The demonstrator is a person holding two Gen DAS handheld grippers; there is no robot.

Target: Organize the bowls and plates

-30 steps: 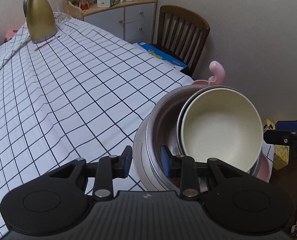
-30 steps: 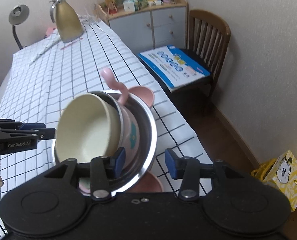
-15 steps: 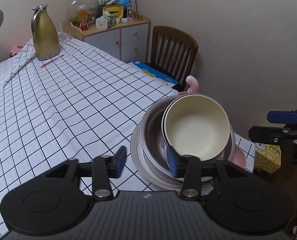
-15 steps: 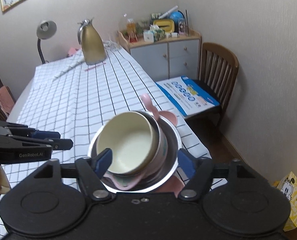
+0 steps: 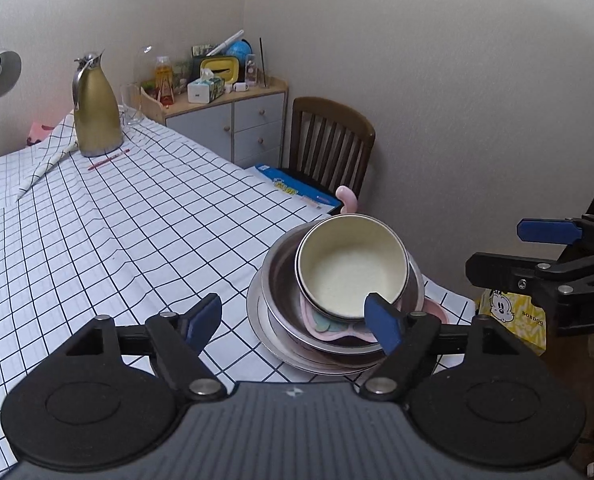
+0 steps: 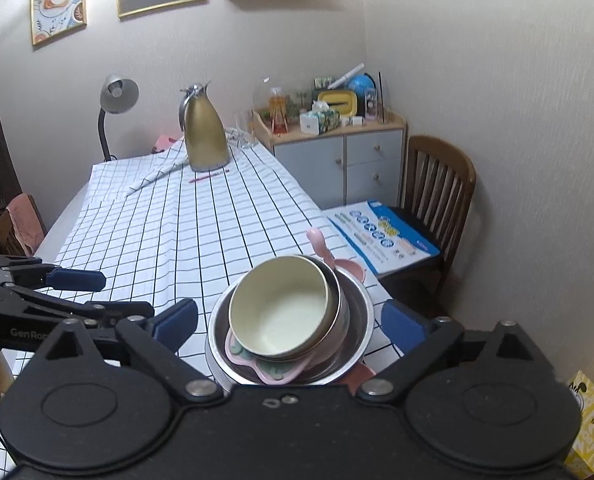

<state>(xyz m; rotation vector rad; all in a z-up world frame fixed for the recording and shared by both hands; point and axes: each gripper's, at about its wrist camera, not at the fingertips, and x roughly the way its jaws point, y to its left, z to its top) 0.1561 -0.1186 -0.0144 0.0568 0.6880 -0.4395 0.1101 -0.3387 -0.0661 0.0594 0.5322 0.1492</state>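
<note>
A cream bowl (image 5: 351,268) (image 6: 281,308) tops a stack at the table's near right corner. Under it come a pink dish (image 5: 329,326), a steel bowl (image 5: 281,280) (image 6: 357,300) and a steel plate (image 5: 257,312). A pink handle (image 5: 347,198) sticks up behind the stack. My left gripper (image 5: 293,320) hovers in front of and above the stack. Its jaws are opening and its pads touch nothing. My right gripper (image 6: 289,322) hovers on the stack's other side, jaws opening wide, nothing pressed between them. Each gripper shows in the other's view: the right gripper (image 5: 517,252) and the left gripper (image 6: 109,294).
A checked cloth (image 5: 117,220) covers the table. At its far end stand a gold jug (image 5: 95,120), a glass and a red pen (image 5: 109,159). A wooden chair (image 6: 437,184) holding a blue booklet (image 6: 381,236) stands by the right edge, beside a cabinet (image 6: 337,160). A yellow box (image 5: 509,316) is on the floor.
Both grippers have let go of the steel bowl's rim, widened their jaws, and drawn back and up. The stack now looks smaller and rests on the table.
</note>
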